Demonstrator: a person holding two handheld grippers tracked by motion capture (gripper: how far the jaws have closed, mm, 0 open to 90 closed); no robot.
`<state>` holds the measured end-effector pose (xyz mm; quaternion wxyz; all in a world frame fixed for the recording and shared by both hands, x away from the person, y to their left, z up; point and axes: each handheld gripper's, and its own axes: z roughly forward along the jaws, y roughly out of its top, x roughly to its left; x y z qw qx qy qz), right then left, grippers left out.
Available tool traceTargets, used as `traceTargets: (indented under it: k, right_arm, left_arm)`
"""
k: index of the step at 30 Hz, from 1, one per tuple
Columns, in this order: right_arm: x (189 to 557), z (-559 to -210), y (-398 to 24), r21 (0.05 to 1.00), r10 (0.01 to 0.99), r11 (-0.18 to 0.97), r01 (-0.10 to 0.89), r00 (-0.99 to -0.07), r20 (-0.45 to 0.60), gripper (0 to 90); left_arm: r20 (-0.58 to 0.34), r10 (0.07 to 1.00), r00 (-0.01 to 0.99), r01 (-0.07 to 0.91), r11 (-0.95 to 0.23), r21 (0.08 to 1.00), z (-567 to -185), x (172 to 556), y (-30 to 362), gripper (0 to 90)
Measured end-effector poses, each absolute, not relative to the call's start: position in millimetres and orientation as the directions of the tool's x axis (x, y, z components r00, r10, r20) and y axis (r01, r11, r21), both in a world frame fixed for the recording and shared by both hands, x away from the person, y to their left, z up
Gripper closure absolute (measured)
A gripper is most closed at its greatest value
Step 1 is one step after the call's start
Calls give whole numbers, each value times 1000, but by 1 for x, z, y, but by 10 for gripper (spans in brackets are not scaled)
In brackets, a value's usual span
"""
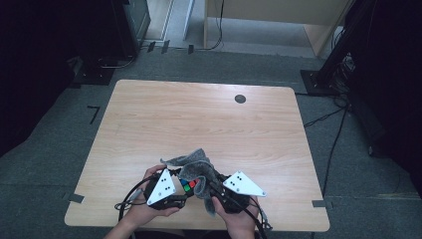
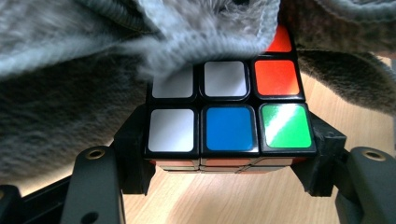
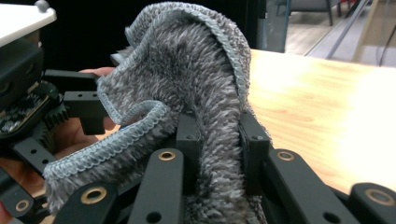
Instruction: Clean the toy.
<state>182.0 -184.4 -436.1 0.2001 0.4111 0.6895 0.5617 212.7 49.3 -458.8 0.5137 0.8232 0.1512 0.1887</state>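
Between the left gripper [image 1: 175,189] fingers sits the multicoloured plastic puzzle cube [image 2: 227,122], firmly clamped; the right gripper [image 3: 218,140] fingers pinch the grey fluffy cloth [image 3: 187,88] above it. I think it should wipe gently, keeping the cube steady over the desk [image 1: 199,119].

Grey cloth [image 1: 191,167] crowds cube [image 1: 188,185]; table [image 1: 199,114] beyond lies open.

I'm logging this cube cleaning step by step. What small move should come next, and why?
Probably drag the cloth across the cube. The right gripper is shut on the cloth, the left gripper clamps the cube, and the cloth already drapes over the cube's top.
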Motion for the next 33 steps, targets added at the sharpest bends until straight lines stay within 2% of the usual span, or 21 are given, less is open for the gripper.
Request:
traceTargets:
  k: [5,8,11,13,15,20,24,27,30,33]
  right_arm:
    - [197,-451,-195,889,809,56,455,-543,227,758]
    - [192,-442,-200,913,791,-15,408,-553,260,757]
    - [185,-432,-193,935,759,-4,355,-608,234,756]
    - [185,-436,-188,935,758,10,353,-613,224,758]
    - [191,-443,-191,915,760,20,404,-601,249,758]
    - [202,-460,-208,897,802,31,441,-546,240,758]
    - [198,-462,-193,921,733,55,385,-642,225,758]
    - [188,-460,-169,940,675,112,321,-719,165,765]
    - [179,-463,-151,938,635,228,262,-770,61,765]
    - [177,-466,-146,929,601,281,239,-799,24,763]
  left_arm:
    - [124,433,893,45,-360,932,-454,214,58,342]
    - [137,438,888,42,-374,926,-455,214,57,342]
    - [129,429,894,44,-372,927,-455,213,56,342]
    - [147,438,887,38,-385,922,-454,213,56,342]
    - [144,449,882,42,-379,924,-453,214,59,342]
    - [26,487,873,91,-215,972,-439,221,78,342]
    - [-69,470,880,148,-134,980,-438,225,82,342]
    - [-75,462,884,153,-135,979,-438,224,79,342]
    - [-92,464,881,165,-119,979,-436,225,83,342]
    - [-100,472,876,172,-111,979,-434,227,86,342]
